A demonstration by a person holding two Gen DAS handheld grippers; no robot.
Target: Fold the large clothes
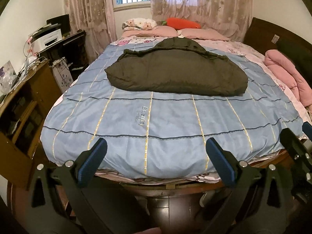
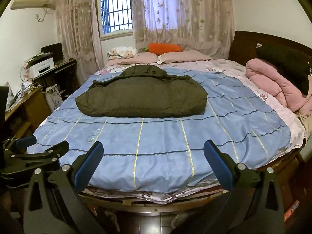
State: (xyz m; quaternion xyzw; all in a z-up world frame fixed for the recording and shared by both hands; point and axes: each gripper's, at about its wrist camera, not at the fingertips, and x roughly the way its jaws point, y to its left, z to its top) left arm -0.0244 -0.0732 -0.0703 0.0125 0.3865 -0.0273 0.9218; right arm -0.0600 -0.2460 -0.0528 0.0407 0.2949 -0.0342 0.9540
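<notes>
A dark olive padded jacket point(image 1: 175, 72) point(image 2: 142, 97) lies folded in a thick bundle on the blue checked bedspread point(image 1: 156, 120) point(image 2: 156, 140), its hood end toward the pillows. My left gripper point(image 1: 156, 156) hangs open over the bed's foot edge, well short of the jacket, nothing between its blue pads. My right gripper point(image 2: 153, 158) is open too, at the same edge, empty. The right gripper shows at the right border of the left wrist view point(image 1: 298, 136), and the left one at the left border of the right wrist view point(image 2: 41, 146).
Pink pillows point(image 2: 175, 56) and an orange carrot cushion point(image 2: 165, 47) lie at the head. A rolled pink quilt point(image 2: 273, 85) sits at the right side by the dark headboard point(image 2: 253, 44). Wooden cabinets point(image 1: 23, 113) and a desk with a printer point(image 1: 48, 39) stand left of the bed.
</notes>
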